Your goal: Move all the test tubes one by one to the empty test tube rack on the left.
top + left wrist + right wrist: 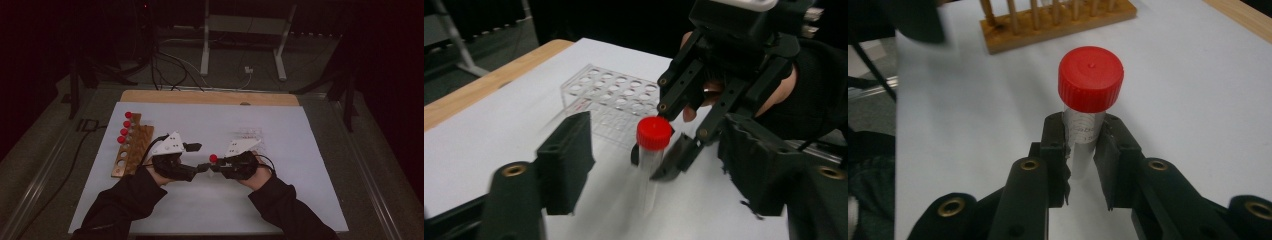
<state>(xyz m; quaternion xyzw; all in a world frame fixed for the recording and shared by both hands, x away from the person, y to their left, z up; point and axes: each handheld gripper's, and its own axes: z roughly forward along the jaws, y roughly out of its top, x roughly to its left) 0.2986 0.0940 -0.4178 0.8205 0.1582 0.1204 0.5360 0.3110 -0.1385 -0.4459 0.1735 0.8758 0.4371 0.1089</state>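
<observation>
Surface: white sheet (310, 150) on a table, dark room behind.
Tube (1083, 135): red-capped, mid-sheet, pinched by the right gripper (1082, 150) below the cap.
Left gripper (649, 170): jaws spread, either side of the tube, not touching.
Wooden rack (134, 145): at 9 o'clock.
Clear rack (614, 97): at 1 o'clock.

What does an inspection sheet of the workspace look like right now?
Surface: white sheet over a wooden table.
Job's things: red-capped tube; wooden rack with four capped tubes; clear rack, empty.
Clutter: nothing seen.
Grippers: right tool shut on the tube; left tool open, jaws either side of it.
Cables: cable off the table's left; more cables on the floor behind.
Surroundings: dark room, metal stand.
</observation>
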